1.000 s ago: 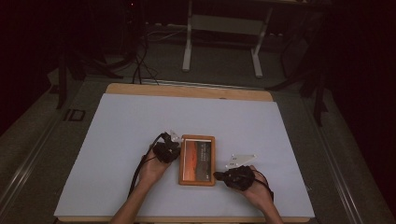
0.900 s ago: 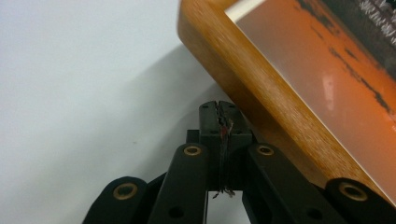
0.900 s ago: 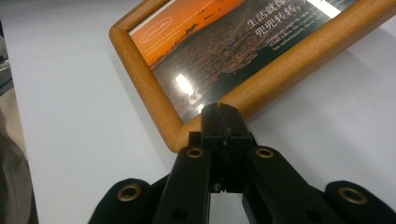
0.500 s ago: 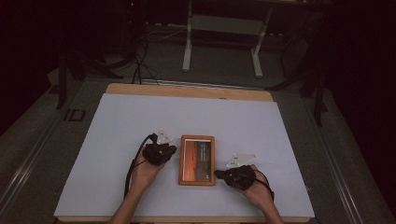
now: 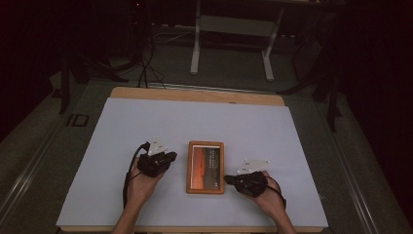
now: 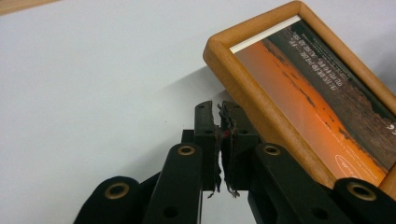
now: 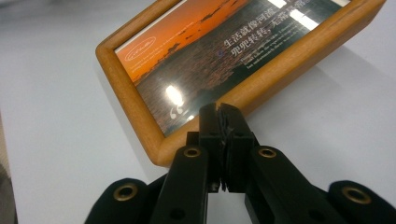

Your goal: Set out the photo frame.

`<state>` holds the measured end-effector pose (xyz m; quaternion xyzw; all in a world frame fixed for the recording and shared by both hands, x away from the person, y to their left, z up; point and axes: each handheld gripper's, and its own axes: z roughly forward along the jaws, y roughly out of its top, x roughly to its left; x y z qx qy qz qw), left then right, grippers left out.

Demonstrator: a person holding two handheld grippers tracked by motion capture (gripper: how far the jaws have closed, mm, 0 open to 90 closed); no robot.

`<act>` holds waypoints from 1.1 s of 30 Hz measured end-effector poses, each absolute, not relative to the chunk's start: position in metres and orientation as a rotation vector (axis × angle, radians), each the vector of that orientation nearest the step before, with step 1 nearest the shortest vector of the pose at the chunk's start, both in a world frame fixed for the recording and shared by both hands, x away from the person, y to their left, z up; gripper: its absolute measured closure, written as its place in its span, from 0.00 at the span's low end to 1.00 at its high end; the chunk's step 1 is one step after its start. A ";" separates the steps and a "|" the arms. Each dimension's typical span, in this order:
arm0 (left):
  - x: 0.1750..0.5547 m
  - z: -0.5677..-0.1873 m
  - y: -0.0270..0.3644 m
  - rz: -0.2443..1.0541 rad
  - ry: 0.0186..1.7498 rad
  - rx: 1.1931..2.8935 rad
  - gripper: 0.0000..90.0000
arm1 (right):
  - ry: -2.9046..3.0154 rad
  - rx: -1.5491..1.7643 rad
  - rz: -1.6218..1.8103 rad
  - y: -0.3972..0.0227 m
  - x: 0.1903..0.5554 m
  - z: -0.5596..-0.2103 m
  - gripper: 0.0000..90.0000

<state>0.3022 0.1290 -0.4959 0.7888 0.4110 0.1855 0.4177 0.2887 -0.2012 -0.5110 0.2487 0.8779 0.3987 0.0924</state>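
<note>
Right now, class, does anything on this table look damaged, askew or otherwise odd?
The wooden picture frame lies flat and square on the white table, undamaged. One oddity: the pads of the left gripper are frayed, ragged strips hanging from them.

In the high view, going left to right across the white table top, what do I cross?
left gripper → wooden picture frame → right gripper, all over the white table top.

A wooden table [image 5: 195,94] carries a white sheet [image 5: 146,126] over most of its top; a wooden picture frame [image 5: 206,166] lies flat on the sheet.
</note>
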 end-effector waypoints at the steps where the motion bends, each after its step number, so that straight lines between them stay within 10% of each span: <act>1: 0.302 -0.495 0.129 0.465 1.026 1.977 0.94 | 2.603 0.742 1.188 -0.202 0.289 -0.511 0.97; 23: 0.295 -0.492 0.131 0.449 0.994 1.938 0.69 | 2.428 0.806 1.270 -0.209 0.296 -0.489 0.89; 33: 0.287 -0.495 0.131 0.440 0.998 1.956 0.66 | 2.340 0.788 1.304 -0.214 0.307 -0.464 1.00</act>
